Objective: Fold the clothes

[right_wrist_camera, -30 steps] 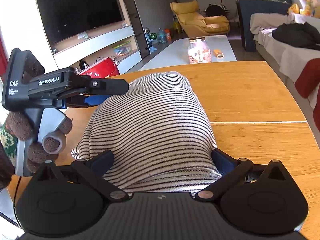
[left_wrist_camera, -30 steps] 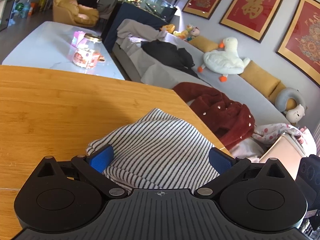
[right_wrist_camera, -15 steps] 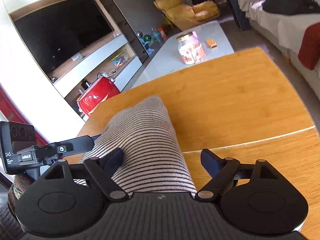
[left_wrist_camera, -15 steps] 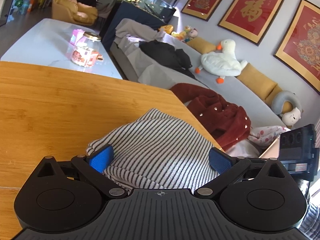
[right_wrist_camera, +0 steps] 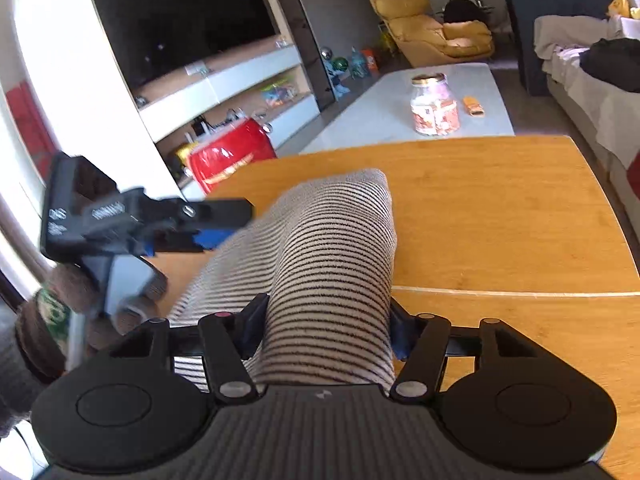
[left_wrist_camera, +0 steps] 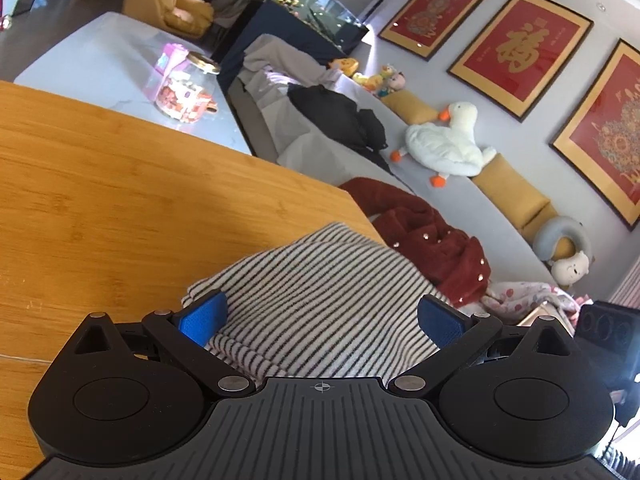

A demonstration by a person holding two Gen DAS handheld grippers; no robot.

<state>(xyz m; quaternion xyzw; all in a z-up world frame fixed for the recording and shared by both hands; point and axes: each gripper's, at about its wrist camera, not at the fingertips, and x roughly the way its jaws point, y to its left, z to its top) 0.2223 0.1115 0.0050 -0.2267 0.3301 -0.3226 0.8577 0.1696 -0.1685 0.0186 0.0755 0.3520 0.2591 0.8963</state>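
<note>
Striped knitwear [right_wrist_camera: 332,264], white with thin dark bands, lies bunched on our wooden tabletop [right_wrist_camera: 500,216], near the corner closest to the sofa. From the right wrist camera we see our right claw [right_wrist_camera: 326,330] pinching a gathered ridge of this garment: both fingers press into the fabric from either side, and the cloth rises in a hump ahead of them. Our left claw [left_wrist_camera: 320,318] sits spread wide, its blue pads [left_wrist_camera: 202,316] flanking the same garment [left_wrist_camera: 320,292] without squeezing it; the left pad touches the folded edge of the cloth, while the right one hangs over the tabletop's edge. In the right wrist view that left claw [right_wrist_camera: 212,224] appears from the side, blurred, held in our gloved hand [right_wrist_camera: 60,308] just beside the garment's left flank.

Farther out, a pale seam runs across the tabletop [left_wrist_camera: 120,208] to the right of the garment. Beyond the wood stands a white coffee table [right_wrist_camera: 404,116] carrying a glass jar [right_wrist_camera: 434,106] with a gold lid. A grey sofa [left_wrist_camera: 460,200] runs along the wall, strewn with a dark red coat [left_wrist_camera: 428,240], a black garment [left_wrist_camera: 340,120] and a plush goose [left_wrist_camera: 444,144]. Red framed pictures [left_wrist_camera: 520,52] hang above it.
</note>
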